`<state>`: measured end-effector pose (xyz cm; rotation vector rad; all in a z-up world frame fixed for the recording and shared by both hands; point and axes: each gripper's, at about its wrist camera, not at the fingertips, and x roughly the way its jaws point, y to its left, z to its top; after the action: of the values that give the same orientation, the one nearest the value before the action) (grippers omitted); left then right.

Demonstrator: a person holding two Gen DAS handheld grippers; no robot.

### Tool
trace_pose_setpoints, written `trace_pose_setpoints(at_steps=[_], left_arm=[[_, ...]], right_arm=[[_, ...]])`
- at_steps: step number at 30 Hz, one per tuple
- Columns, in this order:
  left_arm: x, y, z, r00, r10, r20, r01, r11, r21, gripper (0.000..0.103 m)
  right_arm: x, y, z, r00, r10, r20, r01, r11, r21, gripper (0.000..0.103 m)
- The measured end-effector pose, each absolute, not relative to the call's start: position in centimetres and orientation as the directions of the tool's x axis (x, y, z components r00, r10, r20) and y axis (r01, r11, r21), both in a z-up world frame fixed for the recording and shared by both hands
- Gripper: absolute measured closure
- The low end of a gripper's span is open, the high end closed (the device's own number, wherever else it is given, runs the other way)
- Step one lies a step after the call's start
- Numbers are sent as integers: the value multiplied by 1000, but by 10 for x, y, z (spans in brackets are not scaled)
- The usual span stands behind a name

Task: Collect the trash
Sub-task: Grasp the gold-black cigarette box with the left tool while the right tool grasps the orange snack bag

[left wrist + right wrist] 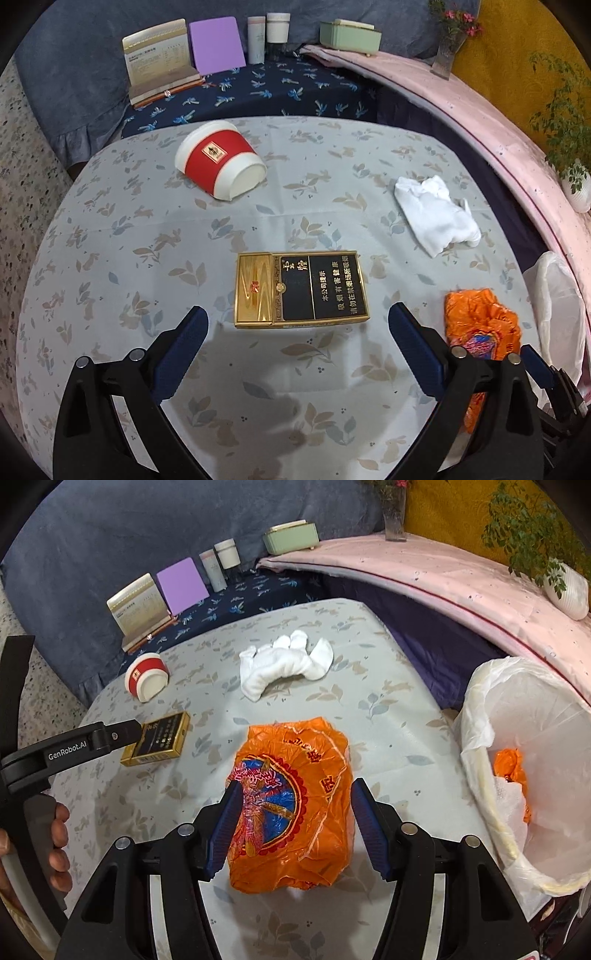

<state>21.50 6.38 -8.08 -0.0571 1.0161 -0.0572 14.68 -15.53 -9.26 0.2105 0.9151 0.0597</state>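
A gold-and-black cigarette box (301, 290) lies flat on the pale floral tablecloth (110, 258). My left gripper (298, 318) hangs just short of the box, open wide, nothing between its fingers. A crumpled orange plastic bag (295, 797) lies on the table near a bin. My right gripper (295, 794) is open and straddles the bag, with a gap at the right pad. A red-and-white paper cup (221, 164) lies on its side farther back. White crumpled cloth (436, 218) sits to the right. The bin (476, 775), lined with a white bag, holds orange trash (511, 764).
Behind the table on a dark blue cloth stand a card holder (159, 59), a purple pad (218, 44), two jars (267, 35) and a green box (349, 37). A pink ledge (461, 576) with a vase and potted plant curves along the right. A hand (59, 834) holds the left gripper's handle.
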Motion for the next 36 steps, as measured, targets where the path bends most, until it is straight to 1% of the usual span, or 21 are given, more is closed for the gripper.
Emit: trace_pose_setpoints(at_steps=[10,12,22,28,32,33,35,36], left_arm=[[239,55,-108,470,-17,-882,17,1000,-11,9],[242,55,-111,471,-8,-882,4,1000,-7,7],[246,62,-110,459,-91,-884,-27,993,-116,8],[251,55,-119,440,-52,-897,-40,996,-77,7],[250,47,-120,443,-41,-896,-2,999,-47,9],[249,46,-119,446,-41,-894,3,999,-44,9],[247,44,-118,444,-56,-894,17,998,-55,10],[245,44,-118,444,-63,-894,19,998,-60,10]], right_arm=[[160,-149,-112,585,137,-799,39,980,197,43],[161,-147,-112,587,130,-799,36,982,187,42],[163,-142,-113,597,105,-795,22,989,147,40],[165,-141,-114,594,108,-797,20,989,149,40],[165,-139,-115,595,107,-796,9,990,140,39],[164,-139,-115,596,107,-796,8,990,139,42],[164,-138,-114,594,112,-796,0,990,140,55],[164,-138,-114,593,113,-797,-3,990,138,65]])
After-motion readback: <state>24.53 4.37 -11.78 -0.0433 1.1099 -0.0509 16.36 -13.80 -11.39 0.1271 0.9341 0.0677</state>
